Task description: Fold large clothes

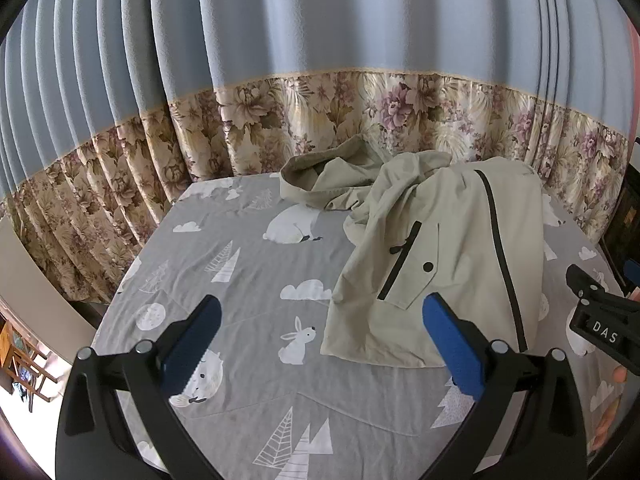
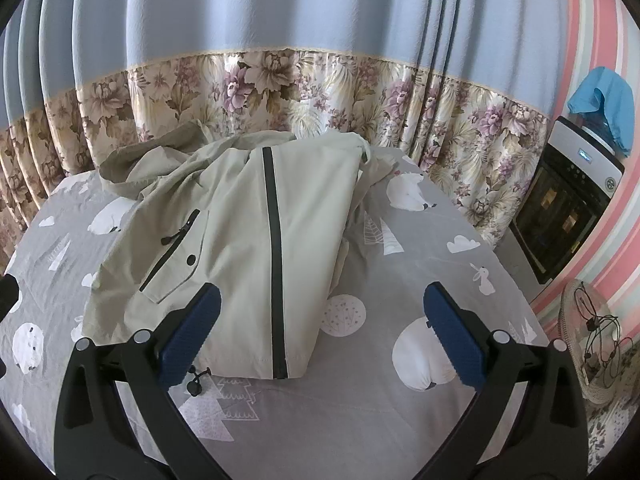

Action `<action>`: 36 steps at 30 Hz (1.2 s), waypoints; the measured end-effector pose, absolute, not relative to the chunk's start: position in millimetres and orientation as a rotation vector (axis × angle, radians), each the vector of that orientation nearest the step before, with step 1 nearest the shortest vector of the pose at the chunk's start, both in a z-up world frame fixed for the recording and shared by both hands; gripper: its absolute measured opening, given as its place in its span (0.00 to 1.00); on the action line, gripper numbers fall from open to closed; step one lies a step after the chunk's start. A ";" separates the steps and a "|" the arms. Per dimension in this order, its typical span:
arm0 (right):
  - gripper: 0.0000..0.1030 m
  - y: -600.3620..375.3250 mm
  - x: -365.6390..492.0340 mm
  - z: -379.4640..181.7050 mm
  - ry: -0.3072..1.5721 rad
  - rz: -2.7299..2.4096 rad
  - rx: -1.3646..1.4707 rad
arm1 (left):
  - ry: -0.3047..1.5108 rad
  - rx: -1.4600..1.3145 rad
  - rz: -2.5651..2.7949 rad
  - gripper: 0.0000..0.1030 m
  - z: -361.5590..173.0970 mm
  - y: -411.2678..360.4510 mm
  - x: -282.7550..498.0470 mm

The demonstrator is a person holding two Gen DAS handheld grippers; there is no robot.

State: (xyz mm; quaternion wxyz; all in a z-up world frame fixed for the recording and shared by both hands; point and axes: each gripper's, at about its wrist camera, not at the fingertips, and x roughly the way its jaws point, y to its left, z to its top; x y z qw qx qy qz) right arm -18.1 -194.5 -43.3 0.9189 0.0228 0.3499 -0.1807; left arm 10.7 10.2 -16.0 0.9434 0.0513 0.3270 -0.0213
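Both grippers (image 1: 322, 330) (image 2: 322, 328) wide apart, empty

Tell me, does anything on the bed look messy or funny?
Yes. The jacket lies rumpled and crooked on the sheet, not flat. Its hood is bunched up at the far end by the curtain. Both claws, left and right, hang open and hold nothing.

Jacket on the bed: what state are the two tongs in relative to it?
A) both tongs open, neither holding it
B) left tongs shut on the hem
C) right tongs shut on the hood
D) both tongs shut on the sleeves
A: the left tongs and right tongs both stand wide open above the bed sheet, with no fabric of the beige jacket between their blue pads.
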 end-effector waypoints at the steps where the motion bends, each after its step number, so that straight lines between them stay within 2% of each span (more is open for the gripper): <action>1: 0.97 -194.5 -17.4 -44.2 0.723 -0.369 0.046 | 0.667 0.104 -0.044 0.98 -16.3 10.3 10.9; 36: 0.97 -198.4 -15.2 -49.7 0.742 -0.368 0.038 | 0.685 0.105 -0.041 0.98 -35.3 -4.9 19.8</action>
